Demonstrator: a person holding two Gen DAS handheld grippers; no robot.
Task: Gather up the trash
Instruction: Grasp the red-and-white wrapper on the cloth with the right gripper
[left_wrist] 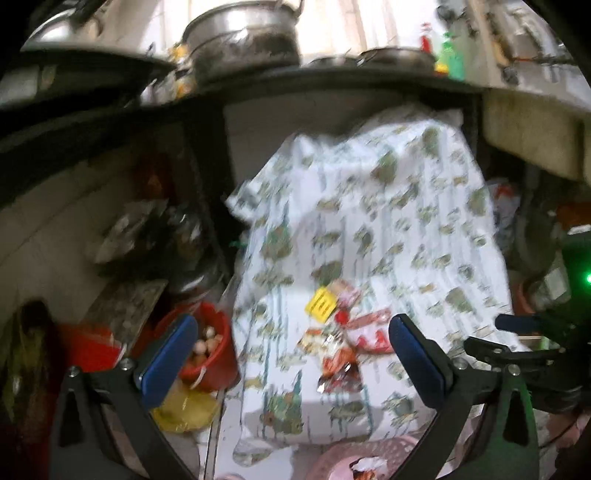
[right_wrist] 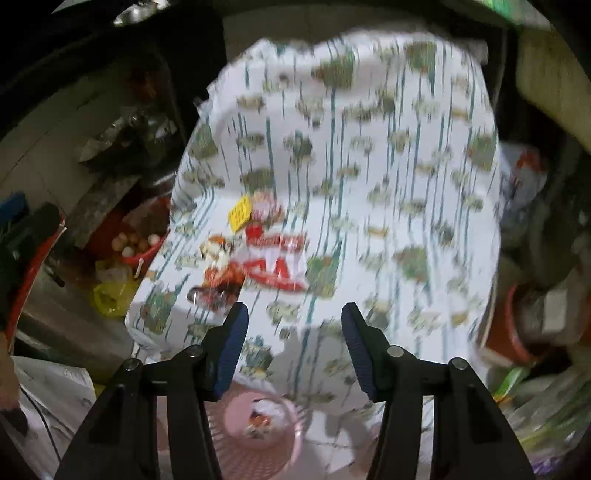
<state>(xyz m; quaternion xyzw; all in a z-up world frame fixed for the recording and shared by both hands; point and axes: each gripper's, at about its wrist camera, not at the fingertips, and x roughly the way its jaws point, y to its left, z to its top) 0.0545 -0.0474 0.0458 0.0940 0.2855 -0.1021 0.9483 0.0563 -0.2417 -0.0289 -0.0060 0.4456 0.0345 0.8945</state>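
Several snack wrappers, red, orange and yellow, lie in a loose pile on a table covered with a white cloth printed with green trees. The pile also shows in the right wrist view. A pink mesh basket stands on the floor below the table's near edge, with a wrapper inside; its rim shows in the left wrist view. My left gripper is open and empty, above the pile. My right gripper is open and empty, near the table's front edge. It also shows at the right of the left wrist view.
A red bucket with pale round things and a yellow bag sit left of the table. A dark counter with large metal pots runs behind. Clutter and a red-brown pot stand to the right.
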